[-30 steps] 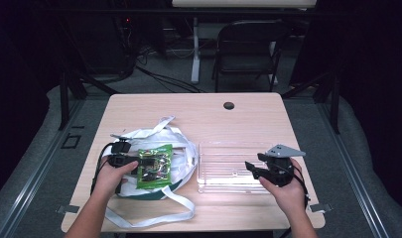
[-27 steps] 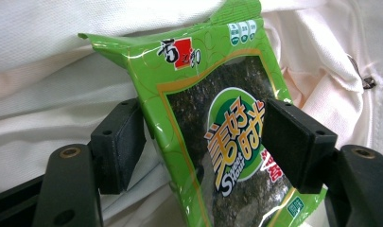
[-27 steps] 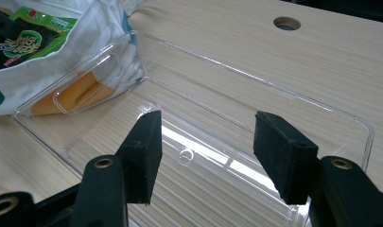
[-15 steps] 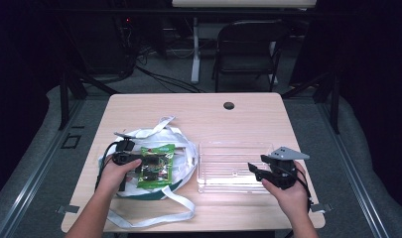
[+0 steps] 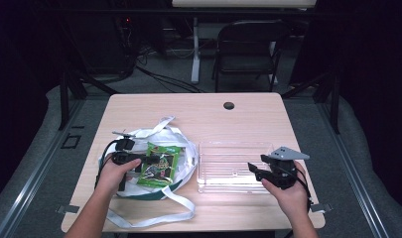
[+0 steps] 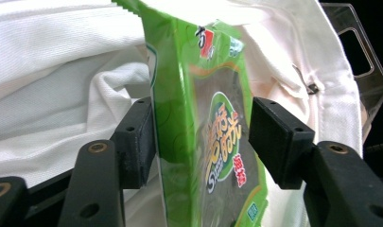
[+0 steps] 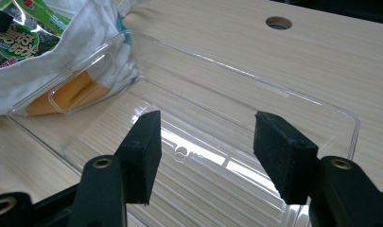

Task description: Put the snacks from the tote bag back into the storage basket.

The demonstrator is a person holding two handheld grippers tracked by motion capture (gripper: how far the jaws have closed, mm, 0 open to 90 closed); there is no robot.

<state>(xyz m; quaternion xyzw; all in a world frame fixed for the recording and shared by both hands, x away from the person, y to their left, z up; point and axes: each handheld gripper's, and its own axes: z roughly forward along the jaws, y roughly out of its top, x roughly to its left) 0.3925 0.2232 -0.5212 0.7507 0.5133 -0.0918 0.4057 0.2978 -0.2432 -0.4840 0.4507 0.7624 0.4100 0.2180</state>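
A green seaweed snack packet [image 5: 161, 163] lies on a white cloth bag [image 5: 184, 157] at the table's left. My left gripper [image 5: 151, 159] reaches in from the left, and its jaws have just been closing. In the left gripper view the packet [image 6: 213, 132] stands between the pads [image 6: 279, 137] of the gripper [image 6: 201, 137], which sit right at its sides without denting it. My right gripper [image 5: 253, 170] hovers open over the near right part of a clear plastic tray [image 5: 233, 145]. Its jaws [image 7: 205, 151] have nothing between them, only the tray [image 7: 321, 101] below.
The bag's long white straps [image 5: 159, 218] loop toward the front edge of the table. Its cloth [image 7: 85, 42] and something orange [image 7: 71, 92] press against the tray's left end. A cable hole [image 5: 229, 105] sits at the table's back, with a chair [image 5: 248, 44] beyond.
My left gripper has edged in over the bag and its jaws have narrowed around the packet. The right hand has stayed in place.
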